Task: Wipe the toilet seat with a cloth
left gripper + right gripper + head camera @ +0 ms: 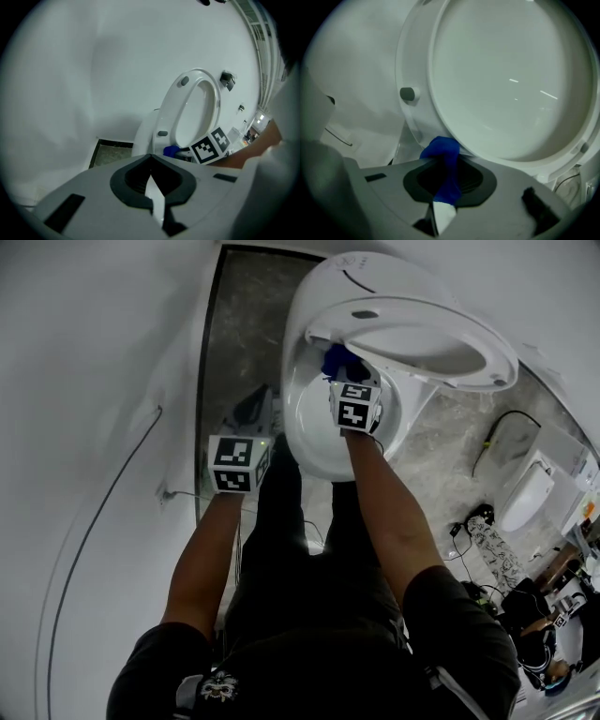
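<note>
The right gripper (pixel 443 190) pinched the cloth (pixel 440 151) against the seat (pixel 419 123) rim at 12 o'clock. The left gripper (pixel 152 187), pressed together and empty, hung farther off.

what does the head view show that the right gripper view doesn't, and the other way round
Only the head view: the person's forearms, the left claw off to the bowl's left, and the grey floor.

Only the right gripper view: the right claw with its jaws closed on the blue cloth, and a grey bumper on the seat's underside.

Both: the raised toilet seat and the blue cloth by its lower edge.
</note>
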The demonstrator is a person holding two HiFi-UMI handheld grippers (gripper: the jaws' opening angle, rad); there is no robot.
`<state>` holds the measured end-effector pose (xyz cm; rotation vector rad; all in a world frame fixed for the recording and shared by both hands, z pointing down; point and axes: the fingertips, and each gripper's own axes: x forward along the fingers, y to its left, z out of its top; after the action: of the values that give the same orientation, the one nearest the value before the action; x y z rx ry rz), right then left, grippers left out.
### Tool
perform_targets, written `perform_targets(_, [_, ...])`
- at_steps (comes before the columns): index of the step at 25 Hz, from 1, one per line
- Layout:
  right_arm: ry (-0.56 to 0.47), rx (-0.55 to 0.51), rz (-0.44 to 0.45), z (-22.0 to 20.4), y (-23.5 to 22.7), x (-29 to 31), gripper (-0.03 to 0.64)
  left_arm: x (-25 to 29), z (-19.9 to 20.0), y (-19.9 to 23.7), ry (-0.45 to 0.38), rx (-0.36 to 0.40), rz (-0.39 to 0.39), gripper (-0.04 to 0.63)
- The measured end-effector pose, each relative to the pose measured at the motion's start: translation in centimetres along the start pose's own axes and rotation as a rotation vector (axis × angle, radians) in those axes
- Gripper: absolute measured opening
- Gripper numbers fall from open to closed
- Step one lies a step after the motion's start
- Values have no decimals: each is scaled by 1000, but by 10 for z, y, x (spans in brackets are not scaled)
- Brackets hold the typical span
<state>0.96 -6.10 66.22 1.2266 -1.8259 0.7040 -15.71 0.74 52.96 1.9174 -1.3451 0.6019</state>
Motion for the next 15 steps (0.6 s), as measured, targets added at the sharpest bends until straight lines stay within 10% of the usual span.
perform_targets(15, [-137,35,33,66,33,-41,57,-25,18,16,-50,-21,20,9])
